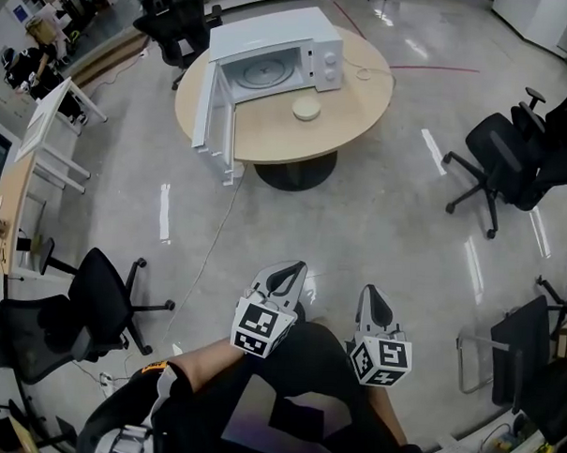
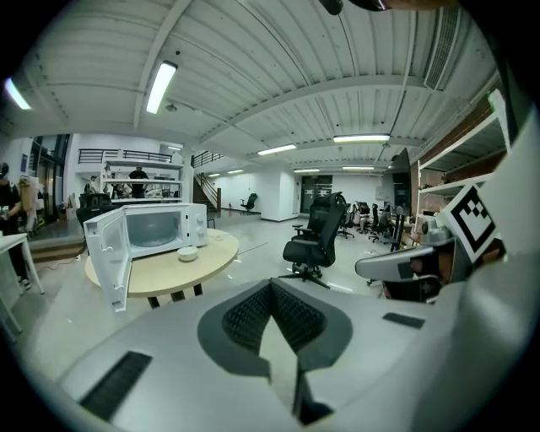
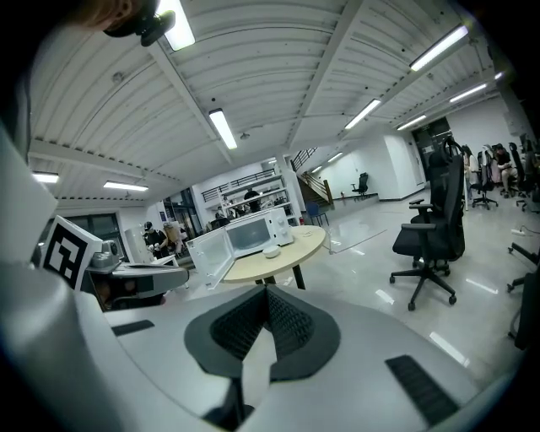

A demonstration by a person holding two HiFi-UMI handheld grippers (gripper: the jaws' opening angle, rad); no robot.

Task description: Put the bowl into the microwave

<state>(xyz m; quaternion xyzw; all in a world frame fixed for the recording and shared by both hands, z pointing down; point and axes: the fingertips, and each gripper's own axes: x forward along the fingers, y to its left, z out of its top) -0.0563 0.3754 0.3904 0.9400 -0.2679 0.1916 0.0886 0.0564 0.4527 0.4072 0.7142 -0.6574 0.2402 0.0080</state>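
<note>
Approach is the step in hand, as I judge it: the person stands on the floor well apart from the round tabletop, with both grippers held low near the body. The left gripper has its jaws together with nothing between them, and the right gripper is likewise closed and empty; each gripper view shows the two ribbed pads meeting at a point.

The bowl, small and pale, sits on the tabletop just in front of the microwave, below its control panel and beside the open cavity. The microwave door is swung fully out to the left, so the turntable inside is exposed and the way in is free.

Office chairs stand off to the sides, not across the direct path.

The next move likely calls for walking up to the tabletop, spreading one gripper's jaws, and closing them over the bowl's rim. The bowl looks shallow, so a grip on the near edge should serve before lifting it across into the cavity.
</note>
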